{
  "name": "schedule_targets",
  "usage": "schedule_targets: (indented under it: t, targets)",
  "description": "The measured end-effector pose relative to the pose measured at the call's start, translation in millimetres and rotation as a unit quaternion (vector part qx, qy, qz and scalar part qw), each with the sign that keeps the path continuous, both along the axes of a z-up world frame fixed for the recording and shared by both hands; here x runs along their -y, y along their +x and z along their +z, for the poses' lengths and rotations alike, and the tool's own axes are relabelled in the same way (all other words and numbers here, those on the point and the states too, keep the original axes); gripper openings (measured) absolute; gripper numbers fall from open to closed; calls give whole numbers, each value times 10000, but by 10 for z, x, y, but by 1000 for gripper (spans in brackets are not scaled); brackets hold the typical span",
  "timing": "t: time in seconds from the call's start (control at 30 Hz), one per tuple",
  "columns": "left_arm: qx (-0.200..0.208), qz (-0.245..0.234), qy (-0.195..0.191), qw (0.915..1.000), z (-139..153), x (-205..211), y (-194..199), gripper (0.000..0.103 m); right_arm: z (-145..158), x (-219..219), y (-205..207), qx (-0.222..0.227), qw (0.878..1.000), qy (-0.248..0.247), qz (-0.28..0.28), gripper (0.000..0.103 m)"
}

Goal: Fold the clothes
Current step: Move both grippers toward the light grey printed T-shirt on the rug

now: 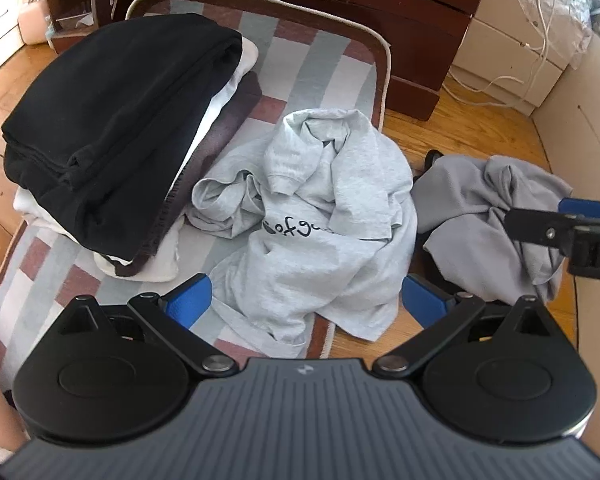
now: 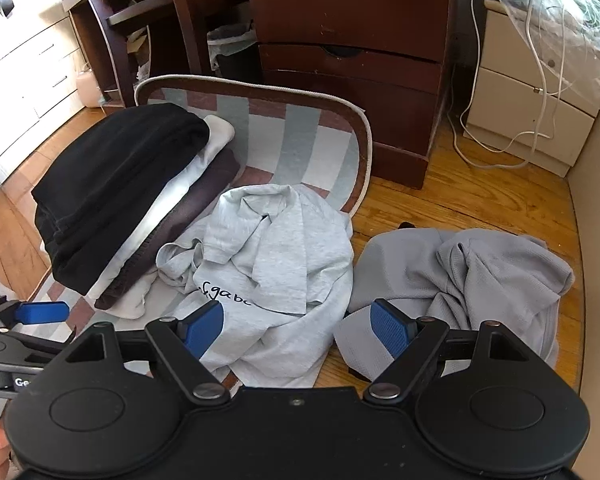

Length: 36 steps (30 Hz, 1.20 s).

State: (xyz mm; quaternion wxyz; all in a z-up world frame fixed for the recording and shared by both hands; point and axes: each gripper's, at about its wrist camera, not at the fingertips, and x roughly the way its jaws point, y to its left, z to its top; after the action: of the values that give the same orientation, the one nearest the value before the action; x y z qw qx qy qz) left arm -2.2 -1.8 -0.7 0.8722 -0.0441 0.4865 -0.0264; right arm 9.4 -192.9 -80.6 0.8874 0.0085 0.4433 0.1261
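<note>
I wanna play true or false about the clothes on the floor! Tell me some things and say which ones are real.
1. The black garment lies on top of the folded pile. True.
2. The light grey shirt with letters is neatly folded. False: it lies crumpled, partly on the striped mat.
3. The darker grey shirt lies on the wooden floor, off the mat. True.
4. The right tool is squeezing the lettered shirt. False: it is open, holding nothing.
5. The left tool is open too. True.
</note>
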Motion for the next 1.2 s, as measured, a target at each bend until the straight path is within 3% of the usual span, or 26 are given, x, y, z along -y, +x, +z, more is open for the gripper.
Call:
schedule_targets:
  t: [0.23, 0.33, 0.6, 1.2]
  targets:
    - [-10, -33, 24, 10000, 4, 16, 5, 101, -93, -6, -17, -93, 9999, -24, 49, 84]
    - [166, -74, 203, 9996, -35, 91, -75, 101, -86, -19, -4, -152, 9999, -5, 42, 84]
    - [255, -252, -76, 9993, -12, 101, -114, 101, -80, 2, 2, -103, 9999, -52, -5, 84]
    - [165, -260, -64, 9995, -18, 96, -136, 101, -111, -25, -42, -118, 9999, -103, 28, 84]
